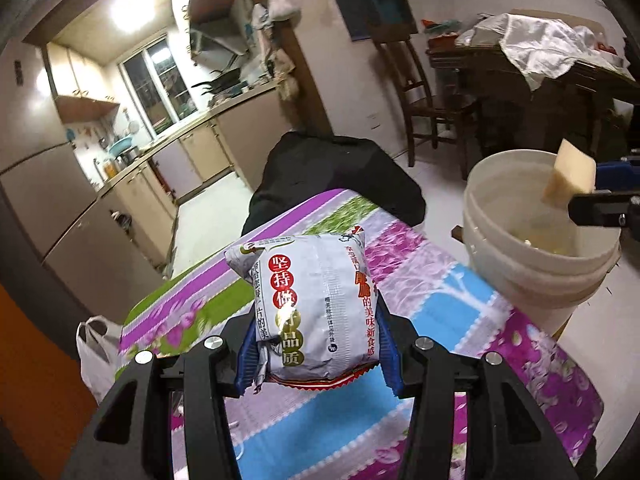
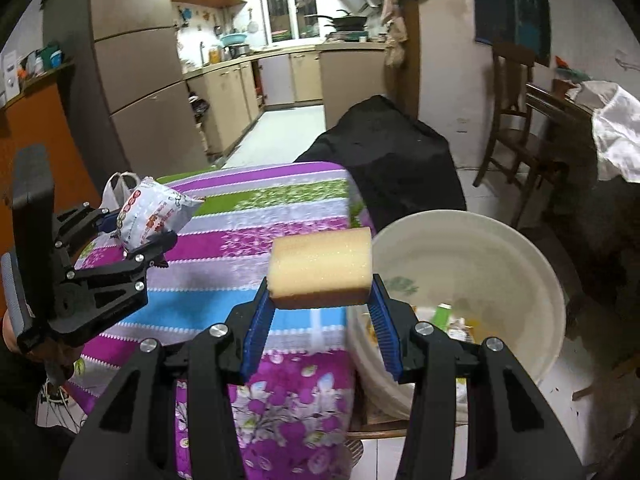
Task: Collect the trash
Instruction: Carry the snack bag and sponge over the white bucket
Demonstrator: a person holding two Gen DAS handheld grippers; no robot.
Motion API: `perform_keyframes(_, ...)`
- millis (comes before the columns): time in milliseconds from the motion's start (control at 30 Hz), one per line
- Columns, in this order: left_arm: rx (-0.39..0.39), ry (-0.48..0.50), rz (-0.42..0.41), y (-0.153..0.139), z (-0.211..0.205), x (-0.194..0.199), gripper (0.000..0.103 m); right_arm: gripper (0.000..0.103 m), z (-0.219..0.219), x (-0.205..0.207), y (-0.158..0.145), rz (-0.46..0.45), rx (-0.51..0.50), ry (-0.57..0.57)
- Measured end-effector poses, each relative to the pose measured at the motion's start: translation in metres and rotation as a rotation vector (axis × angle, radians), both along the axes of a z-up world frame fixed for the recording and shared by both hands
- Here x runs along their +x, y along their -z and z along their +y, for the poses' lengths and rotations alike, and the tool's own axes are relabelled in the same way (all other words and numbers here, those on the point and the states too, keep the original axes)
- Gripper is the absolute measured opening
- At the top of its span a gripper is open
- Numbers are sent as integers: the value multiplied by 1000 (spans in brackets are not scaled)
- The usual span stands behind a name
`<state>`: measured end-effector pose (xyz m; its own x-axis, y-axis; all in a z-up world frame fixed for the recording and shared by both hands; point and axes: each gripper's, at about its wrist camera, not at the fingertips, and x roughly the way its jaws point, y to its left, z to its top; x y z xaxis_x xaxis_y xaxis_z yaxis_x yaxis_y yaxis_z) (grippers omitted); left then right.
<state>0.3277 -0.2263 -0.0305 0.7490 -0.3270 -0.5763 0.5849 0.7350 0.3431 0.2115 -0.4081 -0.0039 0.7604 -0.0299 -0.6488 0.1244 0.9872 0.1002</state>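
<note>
My left gripper (image 1: 316, 336) is shut on a silver snack packet (image 1: 312, 304) with red and green print, held above the flowered tablecloth (image 1: 432, 312). In the right wrist view the same packet (image 2: 154, 212) shows at the left in the left gripper (image 2: 136, 236). My right gripper (image 2: 320, 304) is shut on a yellow sponge block (image 2: 320, 272), held over the table's right edge beside the white bucket (image 2: 500, 248). Scraps lie in the bucket's bottom. From the left wrist the sponge (image 1: 570, 178) hangs over the bucket (image 1: 532, 264), in the right gripper (image 1: 576, 204).
A black cloth-covered shape (image 2: 392, 156) stands behind the table. A white plastic bag (image 1: 98, 354) sits low at the table's left side. A wooden chair (image 2: 516, 120) and a cluttered dark table (image 1: 540, 64) are at the right. The kitchen lies beyond.
</note>
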Motion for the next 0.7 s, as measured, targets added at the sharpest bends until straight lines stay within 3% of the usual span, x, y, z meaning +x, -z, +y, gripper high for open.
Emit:
perform_keyframes(433, 21, 134, -29, -11, -86, -8, 50, 45, -57, -13, -7, 25, -23, 109)
perform_keyframes(700, 40, 221, -42, -17, -168, -1, 50, 45, -116, -21, -8, 129, -17, 203)
